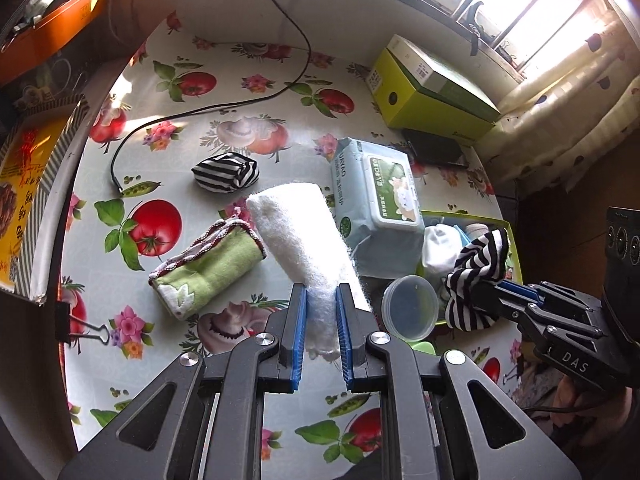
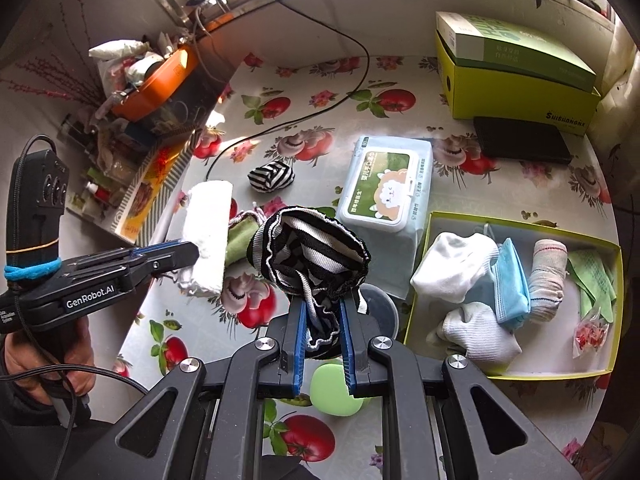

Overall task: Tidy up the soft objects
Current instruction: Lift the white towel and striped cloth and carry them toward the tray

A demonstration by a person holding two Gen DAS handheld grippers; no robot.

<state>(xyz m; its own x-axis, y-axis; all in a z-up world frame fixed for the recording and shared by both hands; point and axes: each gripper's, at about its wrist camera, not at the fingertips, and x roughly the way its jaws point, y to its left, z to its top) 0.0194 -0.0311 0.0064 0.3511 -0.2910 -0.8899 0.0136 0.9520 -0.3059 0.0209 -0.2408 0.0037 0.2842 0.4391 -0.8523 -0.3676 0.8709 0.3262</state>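
The left gripper (image 1: 322,312) is clamped on a rolled white towel (image 1: 298,228), whose long axis runs forward along the fingers, lifted above the middle of the table (image 1: 224,80). The right gripper (image 2: 323,332) pinches a bunched striped sock (image 2: 308,256) and is the nearer to the green-rimmed box (image 2: 520,376) at the table's right edge. The box lies to that gripper's right and, as far as the fisheye shows, a little forward.

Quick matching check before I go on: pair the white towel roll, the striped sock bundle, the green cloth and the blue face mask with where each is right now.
Things:
1. white towel roll
2. striped sock bundle
3. green cloth
4. blue face mask

Places:
A. lying in the yellow-rimmed box
B. held in the right claw
C. lying on the tablecloth
D. held in the left claw

Pairs: 1-D, 2-B, 3-C, 4-A
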